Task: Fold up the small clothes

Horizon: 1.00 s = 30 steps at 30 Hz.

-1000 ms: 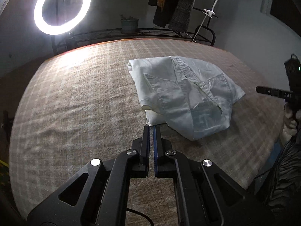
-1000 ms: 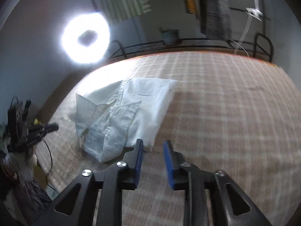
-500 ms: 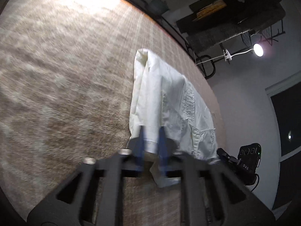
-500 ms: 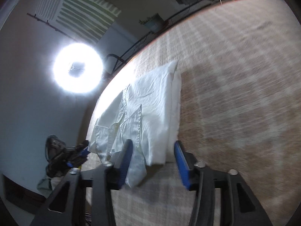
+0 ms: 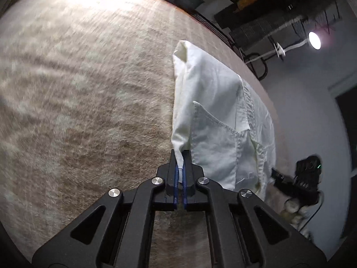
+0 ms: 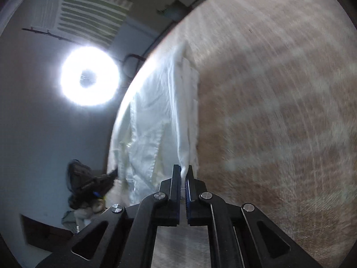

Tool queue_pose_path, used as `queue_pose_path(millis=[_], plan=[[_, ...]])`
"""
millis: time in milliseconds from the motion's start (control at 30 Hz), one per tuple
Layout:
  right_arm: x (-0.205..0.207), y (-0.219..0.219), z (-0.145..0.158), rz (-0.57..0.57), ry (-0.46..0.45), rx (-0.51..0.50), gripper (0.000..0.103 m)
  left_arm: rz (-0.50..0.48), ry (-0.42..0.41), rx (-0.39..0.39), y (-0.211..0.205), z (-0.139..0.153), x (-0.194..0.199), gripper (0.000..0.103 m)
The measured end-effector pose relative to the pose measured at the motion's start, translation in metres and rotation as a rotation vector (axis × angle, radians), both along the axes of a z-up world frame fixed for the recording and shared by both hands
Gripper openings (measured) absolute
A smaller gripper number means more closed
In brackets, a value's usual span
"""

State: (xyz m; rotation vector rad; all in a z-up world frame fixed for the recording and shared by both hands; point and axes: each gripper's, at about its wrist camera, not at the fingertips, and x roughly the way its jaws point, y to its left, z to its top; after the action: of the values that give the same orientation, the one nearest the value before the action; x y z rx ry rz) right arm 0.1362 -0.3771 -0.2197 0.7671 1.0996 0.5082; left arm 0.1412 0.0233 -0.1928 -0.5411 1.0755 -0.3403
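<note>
I count one white shirt [image 5: 214,116] on one checked tablecloth [image 5: 78,102] — two grippers on it, my left gripper [image 5: 180,156] at six o'clock and my right gripper [image 6: 183,170] likewise. Lights — one ring light [image 6: 89,76] at nine o'clock, one lamp [image 5: 314,40] at two.

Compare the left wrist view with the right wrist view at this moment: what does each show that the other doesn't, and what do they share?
Only the left wrist view shows the small lamp, the dark shelving and the left gripper shut on a corner of the white shirt.

Only the right wrist view shows the ring light, the striped wall panel and the right gripper shut on another corner.

Both show the shirt lying along the checked cloth surface, with the other gripper visible beyond it.
</note>
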Motion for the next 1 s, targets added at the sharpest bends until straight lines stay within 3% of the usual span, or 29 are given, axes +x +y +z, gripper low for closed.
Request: queue_pose_path(millis=[67,133,233,267,467,633,833,900,1000], plan=[[0.001,0.000,0.006,0.015,-0.018,-0.030,0.000,-0.018,-0.010,0.026,-0.002,0.008,-0.004,0.002],[0.003,0.002,0.014,0.022,-0.028,-0.104,0.001,-0.028,-0.030,0.110,-0.003,0.018,-0.009,0.003],[0.000,0.006,0.036,0.027,-0.063,-0.270,0.016,-0.042,-0.079,0.207,-0.005,0.038,-0.017,0.003],[-0.001,0.006,0.045,0.012,-0.097,-0.310,0.022,-0.039,-0.106,0.230,-0.006,0.047,-0.018,0.003],[0.026,0.036,0.088,0.040,-0.310,-0.405,0.027,-0.030,-0.252,0.291,-0.026,0.082,0.024,0.003],[0.065,0.075,0.085,0.086,-0.348,-0.382,0.029,-0.077,-0.248,0.308,-0.059,0.061,0.066,0.003],[0.097,0.106,0.061,0.158,-0.313,-0.424,0.029,-0.121,-0.211,0.450,-0.076,0.013,0.087,0.003],[0.104,0.106,0.039,0.187,-0.263,-0.484,0.025,-0.113,-0.225,0.441,-0.073,0.004,0.086,0.003],[0.104,0.096,0.031,0.202,-0.260,-0.461,0.018,-0.110,-0.225,0.458,-0.067,0.006,0.084,0.006]])
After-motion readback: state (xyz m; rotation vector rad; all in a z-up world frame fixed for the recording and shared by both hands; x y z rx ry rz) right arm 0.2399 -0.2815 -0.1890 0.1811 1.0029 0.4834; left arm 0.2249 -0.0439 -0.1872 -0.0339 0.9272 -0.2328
